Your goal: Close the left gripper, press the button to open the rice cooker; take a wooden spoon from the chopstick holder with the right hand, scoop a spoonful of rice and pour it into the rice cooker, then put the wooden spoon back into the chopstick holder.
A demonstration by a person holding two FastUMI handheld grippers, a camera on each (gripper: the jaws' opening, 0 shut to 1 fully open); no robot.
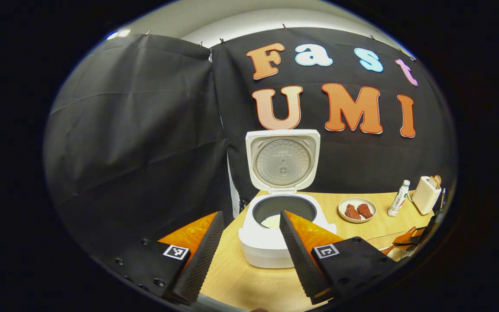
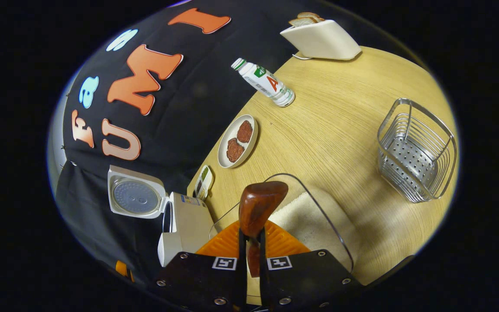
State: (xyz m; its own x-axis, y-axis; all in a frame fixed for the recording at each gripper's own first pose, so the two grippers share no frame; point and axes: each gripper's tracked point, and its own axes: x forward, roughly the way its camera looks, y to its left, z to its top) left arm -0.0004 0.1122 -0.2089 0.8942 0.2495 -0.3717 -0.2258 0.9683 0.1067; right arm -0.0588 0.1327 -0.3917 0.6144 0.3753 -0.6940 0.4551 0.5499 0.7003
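**Rice cooker open, spoon held over the rice bowl**

In the left gripper view, the left gripper [image 1: 249,221] has its two fingers spread wide apart and grasps nothing. Between them stands the white rice cooker [image 1: 282,234] on the wooden table [image 1: 249,277], its lid [image 1: 282,160] raised upright against the black wall. Some white rice lies at the bottom of its dark inner pot [image 1: 284,210]. To the right of it are a small plate [image 1: 357,210] with two brown pieces, then an upright bottle [image 1: 399,198], then a toaster [image 1: 426,195] near the table's far corner. At the right edge the right gripper [image 1: 414,237] shows partly — its state cannot be told from here.

In the right gripper view, the cooker appears at the left. In the middle, the fingers of the right gripper [image 2: 253,242] are clenched on the handle of the wooden spoon [image 2: 260,203]; its bowl is above the glass bowl [image 2: 319,208] of rice [image 2: 306,221]. Whether the spoon touches the rice I cannot tell. Well to the right stands the wire holder [image 2: 418,151], with nothing inside — apart from the other things.
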